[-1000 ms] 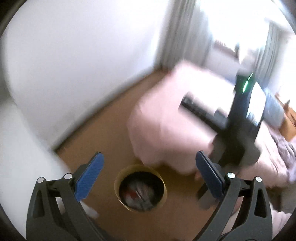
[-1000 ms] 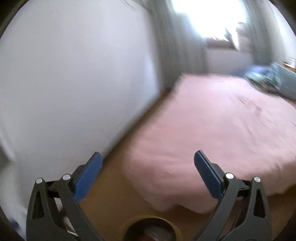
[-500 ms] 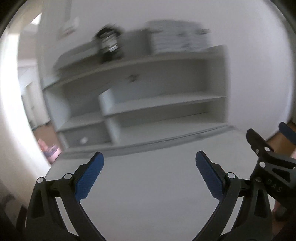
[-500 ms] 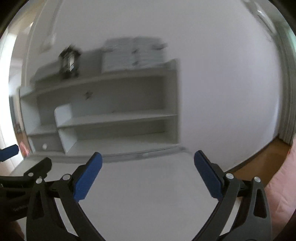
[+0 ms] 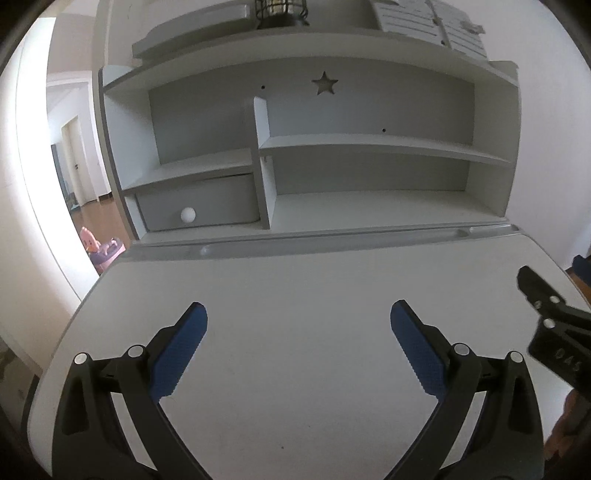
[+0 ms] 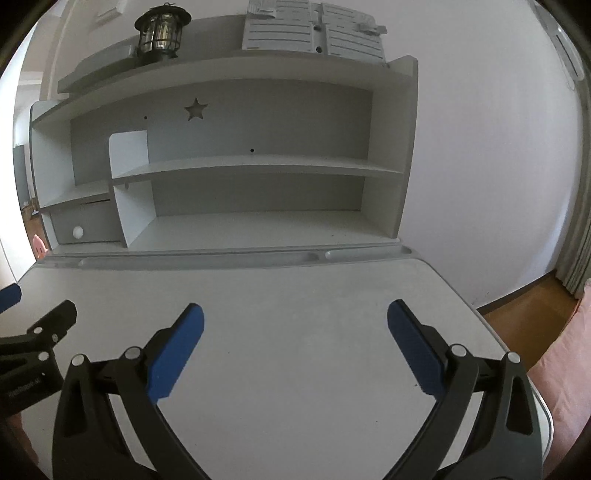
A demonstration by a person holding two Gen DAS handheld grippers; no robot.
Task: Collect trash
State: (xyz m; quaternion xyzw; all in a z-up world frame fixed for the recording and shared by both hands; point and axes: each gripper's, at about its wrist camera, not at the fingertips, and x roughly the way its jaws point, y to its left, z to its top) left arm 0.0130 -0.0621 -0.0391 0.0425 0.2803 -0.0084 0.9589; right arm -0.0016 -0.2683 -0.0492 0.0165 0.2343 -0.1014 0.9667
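My left gripper (image 5: 298,314) is open and empty, held over a white desk top (image 5: 295,280). My right gripper (image 6: 294,314) is open and empty over the same desk (image 6: 295,288), to the right of the left one. The right gripper's black frame shows at the right edge of the left wrist view (image 5: 554,332); the left gripper's frame shows at the left edge of the right wrist view (image 6: 33,347). No trash and no bin show in either view.
A grey-white shelf unit (image 5: 314,147) stands at the back of the desk, with a small drawer with a round knob (image 5: 188,214). A black lantern (image 6: 161,31) and a white file box (image 6: 314,31) sit on top. Wooden floor (image 6: 524,317) and a pink bed edge (image 6: 569,354) lie to the right.
Both grippers have swung up and away from the yellow bin on the floor beside the pink bed and now face the desk and shelf. Both stay open.
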